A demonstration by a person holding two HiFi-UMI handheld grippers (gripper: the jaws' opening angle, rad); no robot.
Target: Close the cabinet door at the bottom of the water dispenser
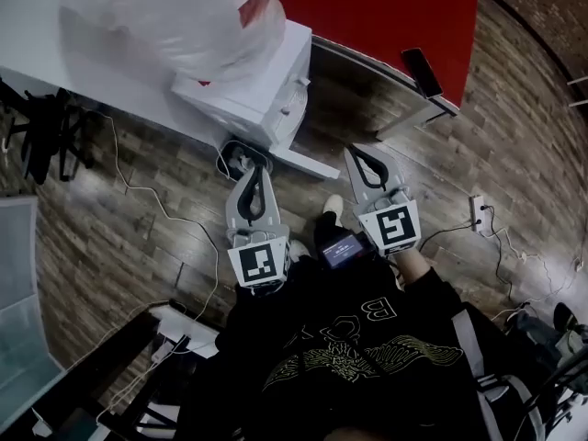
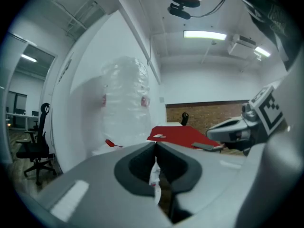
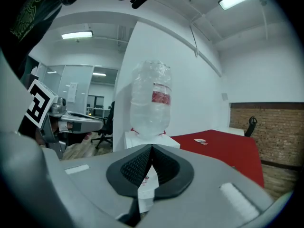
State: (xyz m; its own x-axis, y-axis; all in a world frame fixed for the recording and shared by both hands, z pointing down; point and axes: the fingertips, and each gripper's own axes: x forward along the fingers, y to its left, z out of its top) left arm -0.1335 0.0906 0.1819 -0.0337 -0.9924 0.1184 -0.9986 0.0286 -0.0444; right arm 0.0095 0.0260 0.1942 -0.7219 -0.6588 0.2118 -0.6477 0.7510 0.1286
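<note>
The white water dispenser [image 1: 253,90] stands at the top of the head view, with a large clear bottle [image 1: 184,7] on it. A thin white panel [image 1: 308,162] juts out at its foot; it looks like the cabinet door standing ajar. My left gripper [image 1: 246,159] is shut and empty, its tips close to the dispenser's base. My right gripper [image 1: 363,159] is also shut and empty, just right of the panel's end. The left gripper view shows shut jaws [image 2: 156,146] and the bottle [image 2: 126,103]. The right gripper view shows shut jaws [image 3: 152,148], the bottle [image 3: 151,99] and the dispenser top [image 3: 142,137].
A red table [image 1: 386,16] with a dark phone [image 1: 421,72] on its edge stands right of the dispenser. Cables [image 1: 147,191] trail over the wooden floor at the left. A power strip [image 1: 478,211] lies at the right, and a black office chair [image 1: 37,127] at far left.
</note>
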